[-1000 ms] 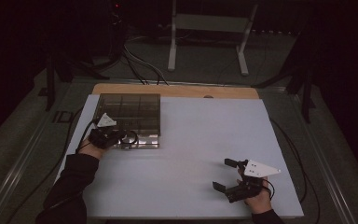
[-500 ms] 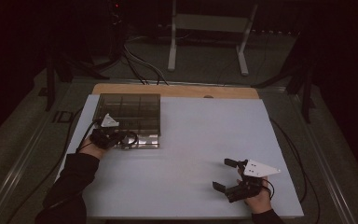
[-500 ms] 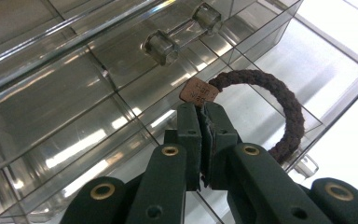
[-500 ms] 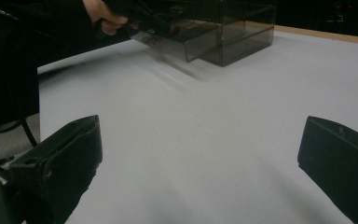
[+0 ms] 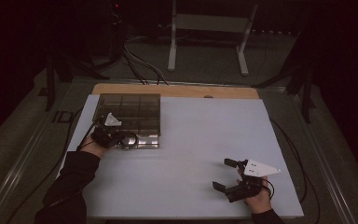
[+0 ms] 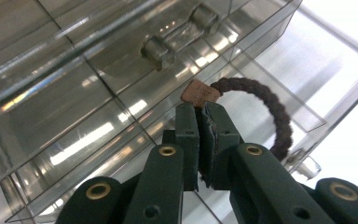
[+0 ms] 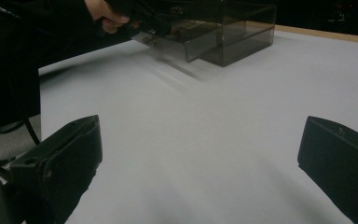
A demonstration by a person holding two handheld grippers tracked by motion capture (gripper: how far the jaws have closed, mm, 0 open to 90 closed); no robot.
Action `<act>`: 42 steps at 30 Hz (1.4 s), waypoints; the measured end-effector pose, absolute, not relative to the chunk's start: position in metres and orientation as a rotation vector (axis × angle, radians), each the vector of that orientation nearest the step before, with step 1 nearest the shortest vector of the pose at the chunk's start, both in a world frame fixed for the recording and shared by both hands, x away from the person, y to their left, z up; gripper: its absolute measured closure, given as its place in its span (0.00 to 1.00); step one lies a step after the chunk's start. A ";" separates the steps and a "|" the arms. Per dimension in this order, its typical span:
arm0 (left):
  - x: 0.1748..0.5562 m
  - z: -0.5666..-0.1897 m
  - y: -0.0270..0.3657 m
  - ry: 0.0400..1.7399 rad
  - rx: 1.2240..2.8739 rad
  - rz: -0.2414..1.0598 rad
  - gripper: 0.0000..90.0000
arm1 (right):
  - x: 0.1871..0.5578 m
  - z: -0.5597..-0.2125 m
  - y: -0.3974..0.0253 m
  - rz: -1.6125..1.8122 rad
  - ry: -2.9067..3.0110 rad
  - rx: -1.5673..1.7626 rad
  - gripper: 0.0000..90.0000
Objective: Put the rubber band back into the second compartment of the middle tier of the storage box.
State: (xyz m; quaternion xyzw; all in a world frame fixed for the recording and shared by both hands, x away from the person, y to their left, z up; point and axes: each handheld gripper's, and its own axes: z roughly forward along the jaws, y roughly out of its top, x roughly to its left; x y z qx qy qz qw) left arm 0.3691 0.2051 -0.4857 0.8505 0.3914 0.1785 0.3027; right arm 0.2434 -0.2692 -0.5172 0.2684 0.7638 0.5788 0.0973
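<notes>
Braided hair tie [image 6: 265,109] hangs clamped by its tag in the left gripper [image 6: 204,112] over the clear organizer's [image 5: 135,112] open drawer; right gripper [image 5: 230,175] rests on the bench [image 5: 191,140], jaws apart.

one clear organizer box [image 5: 130,112], one braided hair tie [image 6: 265,109], two grippers [image 5: 121,138] [image 5: 227,174].

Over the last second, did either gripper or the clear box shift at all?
No visible change. The left gripper stays shut on the hair tie at the clear drawer box; the right gripper rests open on the white table.
</notes>
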 end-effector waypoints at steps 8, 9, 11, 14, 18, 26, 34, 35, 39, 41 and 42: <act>0.366 -0.479 0.205 1.042 2.217 0.468 0.78 | 0.243 -0.517 -0.269 1.710 2.262 0.791 0.00; 0.366 -0.479 0.205 1.044 2.211 0.464 0.73 | 0.243 -0.517 -0.269 1.710 2.262 0.792 0.00; 0.365 -0.477 0.204 1.047 2.201 0.468 0.66 | 0.244 -0.517 -0.269 1.715 2.261 0.797 0.00; 0.364 -0.474 0.205 1.043 2.179 0.459 0.60 | 0.243 -0.517 -0.269 1.710 2.262 0.793 0.00; 0.360 -0.468 0.206 1.039 2.153 0.454 0.54 | 0.243 -0.517 -0.269 1.712 2.261 0.793 0.00; 0.351 -0.453 0.210 1.042 2.102 0.452 0.38 | 0.243 -0.517 -0.269 1.713 2.262 0.797 0.00; 0.342 -0.440 0.213 1.028 2.063 0.429 0.22 | 0.244 -0.517 -0.268 1.719 2.261 0.799 0.00; 0.341 -0.439 0.213 1.029 2.059 0.428 0.20 | 0.243 -0.517 -0.268 1.719 2.259 0.798 0.00; 0.337 -0.435 0.212 1.033 2.032 0.430 0.14 | 0.244 -0.517 -0.268 1.718 2.261 0.800 0.00; 0.335 -0.432 0.212 1.038 2.015 0.428 0.10 | 0.244 -0.517 -0.268 1.721 2.258 0.799 0.00; 0.334 -0.431 0.212 1.028 2.011 0.416 0.09 | 0.244 -0.517 -0.268 1.720 2.258 0.801 0.00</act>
